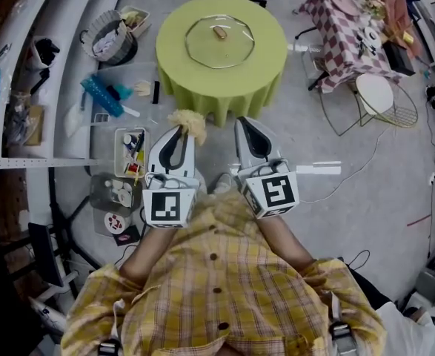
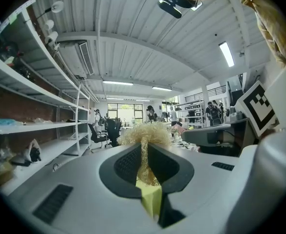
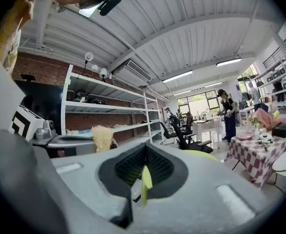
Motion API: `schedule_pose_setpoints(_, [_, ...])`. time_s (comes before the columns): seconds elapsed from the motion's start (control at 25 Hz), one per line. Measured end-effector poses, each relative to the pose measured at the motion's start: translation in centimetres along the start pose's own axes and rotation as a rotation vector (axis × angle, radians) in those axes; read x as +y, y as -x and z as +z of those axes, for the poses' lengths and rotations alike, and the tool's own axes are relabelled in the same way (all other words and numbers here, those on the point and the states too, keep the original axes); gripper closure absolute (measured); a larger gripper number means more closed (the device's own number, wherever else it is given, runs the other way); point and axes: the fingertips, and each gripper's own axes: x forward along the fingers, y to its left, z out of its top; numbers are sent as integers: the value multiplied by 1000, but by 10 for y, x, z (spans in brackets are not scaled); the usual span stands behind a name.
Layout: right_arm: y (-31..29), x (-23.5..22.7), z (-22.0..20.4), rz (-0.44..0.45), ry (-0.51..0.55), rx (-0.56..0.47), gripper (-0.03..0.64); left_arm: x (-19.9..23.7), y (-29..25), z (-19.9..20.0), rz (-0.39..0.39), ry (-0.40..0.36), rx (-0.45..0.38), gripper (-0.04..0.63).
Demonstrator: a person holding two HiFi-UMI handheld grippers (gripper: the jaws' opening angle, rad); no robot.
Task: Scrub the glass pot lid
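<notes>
Head view, both grippers held low in the centre of the frame, in front of my yellow checked shirt point(image 1: 224, 288). The left gripper point(image 1: 178, 132) has its jaws pressed narrow onto a straw-coloured scrubber point(image 1: 190, 124); in the left gripper view I see its fibres pinched between the dark pads, with the frizzy tuft standing out beyond the tips. The right gripper point(image 1: 244, 124) has its jaws drawn together with nothing between them; in the right gripper view only a thin yellow-green sliver shows through the seam. Neither gripper touches the glass pot lid point(image 1: 219, 41), which lies flat, knob up, in the middle of the round green table point(image 1: 265, 76) at the upper centre of the frame, well apart from both sets of tips. At the left of the frame, on the floor, a clear plastic box point(image 1: 130, 153) holds small mixed items, too small for me to name; just below it a second clear container point(image 1: 113, 193) holds round pale pieces. At the upper left stands a dark-rimmed basket point(image 1: 112, 39), and a blue brush point(image 1: 102, 96) lies between it and the box.
</notes>
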Motion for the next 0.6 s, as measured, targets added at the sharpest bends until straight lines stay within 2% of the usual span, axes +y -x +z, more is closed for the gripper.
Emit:
schedule_pose_setpoints(0.16, [1,-9,-1,6,-12,-9,620,4,-4,-1,29,-35,-9,554])
schedule_pose_setpoints(0.28, [-2,-13,0,12,10,5,619,-1,-14,2,14,-62,-19,554])
schedule_pose_setpoints(0.48, [-18,-26,1,17,34,10,619,-3,-41,0,-1,-37,-6,554])
schedule_pose_setpoints(0.6, [-36,-35,0,9,56,22,620,8,-62,-2,-16,-56,-24,554])
